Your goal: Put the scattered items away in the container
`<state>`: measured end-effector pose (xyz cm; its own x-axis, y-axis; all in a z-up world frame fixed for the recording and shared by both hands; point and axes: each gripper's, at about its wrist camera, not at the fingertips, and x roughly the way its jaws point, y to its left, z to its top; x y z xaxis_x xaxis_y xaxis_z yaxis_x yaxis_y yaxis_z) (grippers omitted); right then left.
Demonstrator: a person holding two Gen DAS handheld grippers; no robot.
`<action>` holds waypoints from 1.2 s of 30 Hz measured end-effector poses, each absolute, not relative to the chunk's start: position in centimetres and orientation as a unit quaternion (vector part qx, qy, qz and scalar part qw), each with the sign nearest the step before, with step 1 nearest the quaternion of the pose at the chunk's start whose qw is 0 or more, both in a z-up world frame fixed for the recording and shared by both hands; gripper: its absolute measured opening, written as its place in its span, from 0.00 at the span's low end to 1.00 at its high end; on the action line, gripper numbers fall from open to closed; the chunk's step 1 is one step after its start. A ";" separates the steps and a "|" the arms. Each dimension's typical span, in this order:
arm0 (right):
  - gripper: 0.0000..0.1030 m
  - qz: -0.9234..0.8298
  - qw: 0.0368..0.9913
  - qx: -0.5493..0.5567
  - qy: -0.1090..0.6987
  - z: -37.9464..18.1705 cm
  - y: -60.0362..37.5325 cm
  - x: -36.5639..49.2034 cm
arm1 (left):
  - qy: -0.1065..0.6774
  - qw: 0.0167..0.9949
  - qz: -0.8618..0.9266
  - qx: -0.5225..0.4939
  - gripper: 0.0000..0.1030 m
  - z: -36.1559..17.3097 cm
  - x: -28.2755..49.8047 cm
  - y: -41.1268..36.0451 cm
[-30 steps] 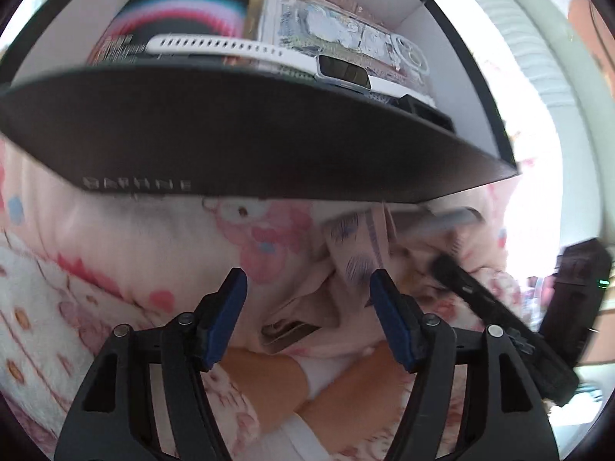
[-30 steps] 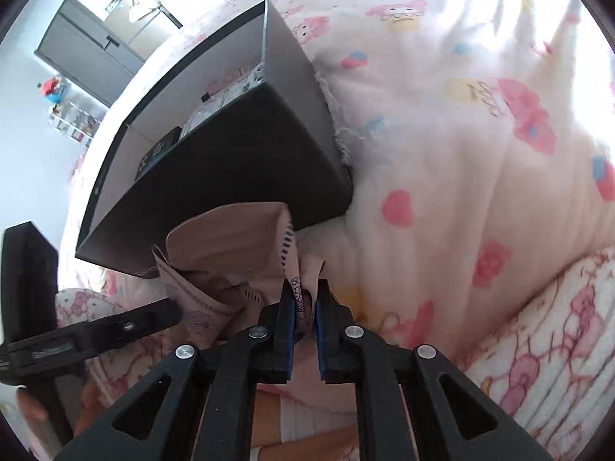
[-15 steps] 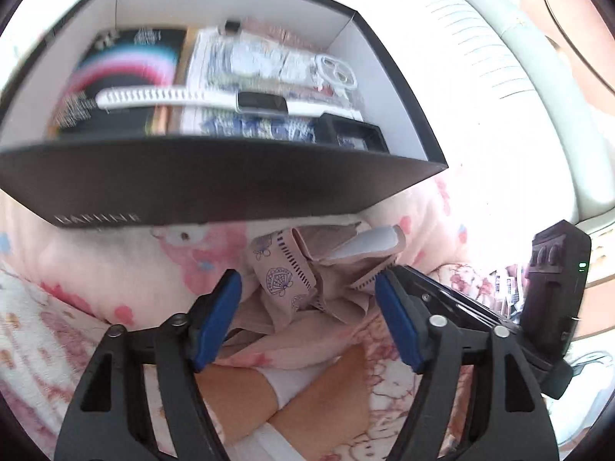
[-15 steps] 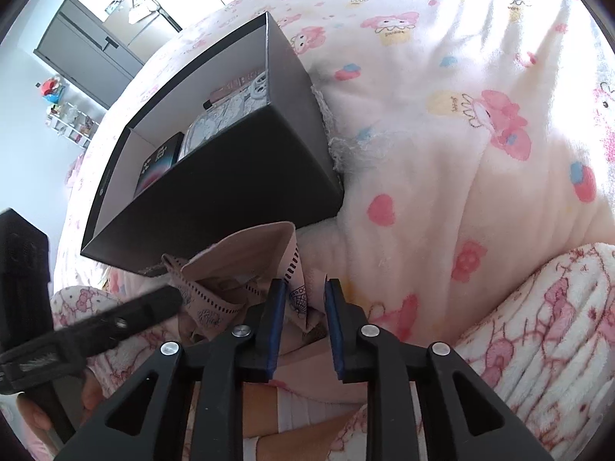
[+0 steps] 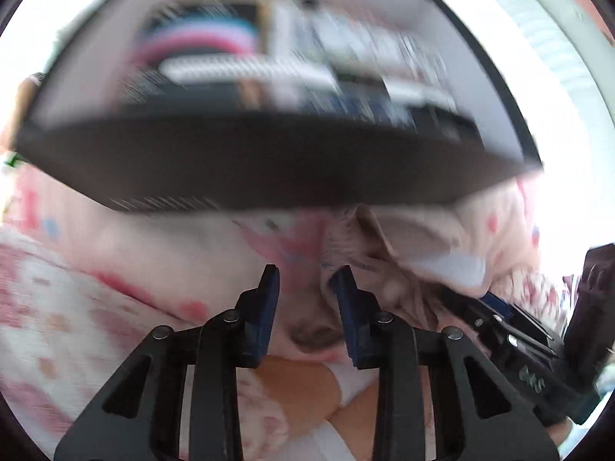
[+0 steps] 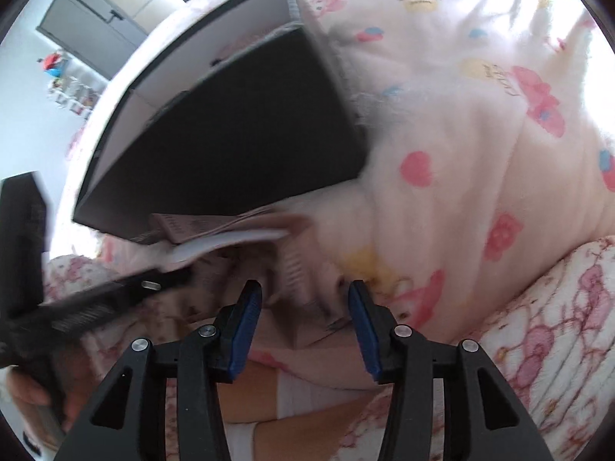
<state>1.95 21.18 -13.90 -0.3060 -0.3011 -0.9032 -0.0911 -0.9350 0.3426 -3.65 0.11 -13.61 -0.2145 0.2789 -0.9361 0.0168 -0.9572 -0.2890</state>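
Note:
A black box [image 5: 269, 169] with white inner walls lies on the bed, and the left wrist view shows a white watch strap [image 5: 246, 67] and a dark booklet blurred inside it. Crumpled pink printed cloth [image 5: 388, 246] lies just in front of the box's near wall. My left gripper [image 5: 307, 280] hangs over the cloth's left edge. Its jaws are closing, a gap still shows, and the cloth touches only the right finger. My right gripper [image 6: 303, 292] is opening with the cloth [image 6: 296, 269] loose between its blue pads. The left gripper [image 6: 115, 299] comes in from the left in the right wrist view.
A fluffy white blanket [image 6: 461, 153] with pink cartoon prints covers the bed around the box [image 6: 230, 153]. A person's bare leg [image 5: 300, 384] and pink patterned clothing lie under both grippers. A grey cabinet [image 6: 88, 23] stands far left.
My right gripper has let go of the pink cloth and spread its jaws. The left jaws have narrowed sharply beside the cloth, and the left view has blurred.

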 end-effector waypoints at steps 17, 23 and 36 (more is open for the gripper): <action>0.42 -0.759 0.116 0.611 -0.194 -14.9 20.5 3.0 | -0.080 0.119 0.768 -0.624 0.02 -15.9 -5.5 2.8; 0.42 -0.785 0.086 0.587 -0.177 -13.9 21.1 3.3 | -0.089 0.107 0.796 -0.589 0.02 -12.8 -5.0 0.2; 0.42 -0.787 0.071 0.577 -0.207 -13.1 23.6 3.3 | -0.063 0.195 0.770 -0.605 0.16 -13.4 -0.8 3.0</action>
